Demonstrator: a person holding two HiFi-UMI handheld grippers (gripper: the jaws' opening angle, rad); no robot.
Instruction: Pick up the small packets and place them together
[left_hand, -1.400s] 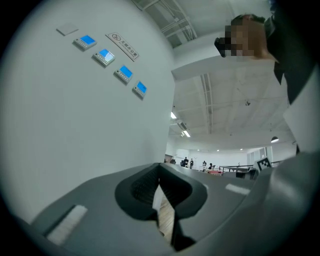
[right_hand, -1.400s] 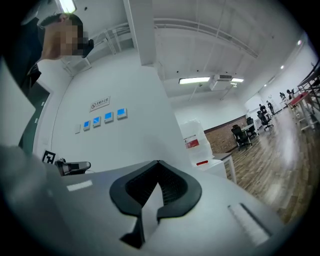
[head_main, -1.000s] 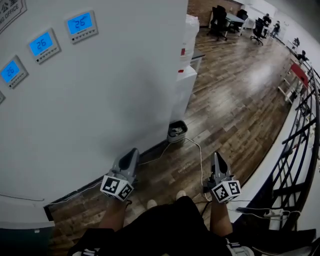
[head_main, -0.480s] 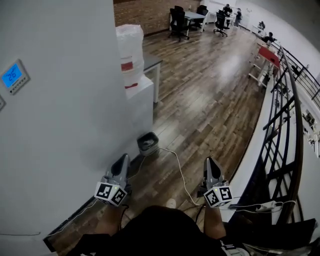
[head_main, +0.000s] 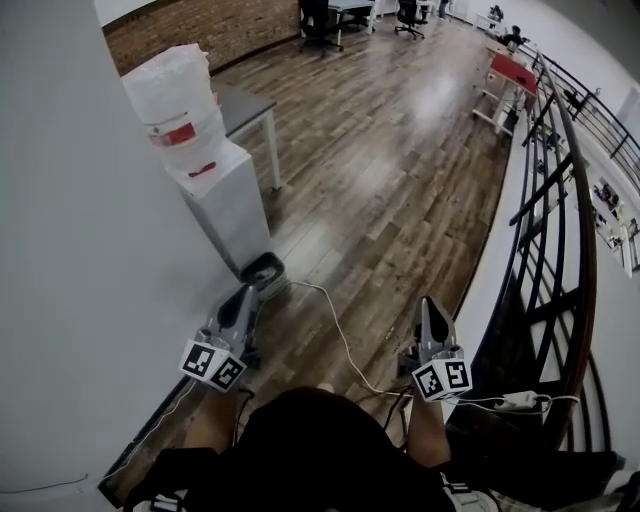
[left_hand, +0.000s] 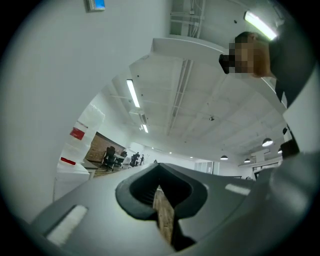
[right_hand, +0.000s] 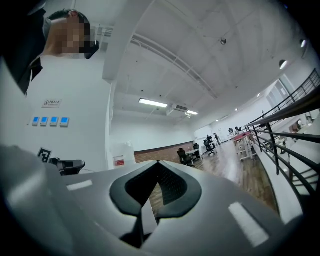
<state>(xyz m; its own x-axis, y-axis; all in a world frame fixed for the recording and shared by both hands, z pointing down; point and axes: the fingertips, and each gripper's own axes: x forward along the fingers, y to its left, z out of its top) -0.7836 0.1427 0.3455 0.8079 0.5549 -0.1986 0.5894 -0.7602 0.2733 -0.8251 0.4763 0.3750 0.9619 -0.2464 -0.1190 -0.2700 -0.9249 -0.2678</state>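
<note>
The person has turned away from the wall (head_main: 60, 250); a second ago blue thermostat panels filled the upper left of the head view, and now they are gone from it; in their place are the long wooden floor (head_main: 400, 180), the white cabinet (head_main: 228, 200) with a bagged stack (head_main: 172, 90) on top, and the black railing (head_main: 560, 200) down the right side; both arms have swung round with the body, pointing ahead. The left tongs (head_main: 246, 296) are clenched with nothing between them, only a sliver of floor showing through the seam in the left gripper view; the right tongs (head_main: 428, 306) are clenched and empty likewise. A small dark bin (head_main: 263, 270) sits at the cabinet's foot; a white cable (head_main: 340, 335) trails across the boards toward a power strip (head_main: 520, 400). No small packets show in any view, nor a tabletop bearing them; I judge the task has not begun, and this turn is part of heading for wherever the packets lie; the next need is to find them and open the tongs.
</note>
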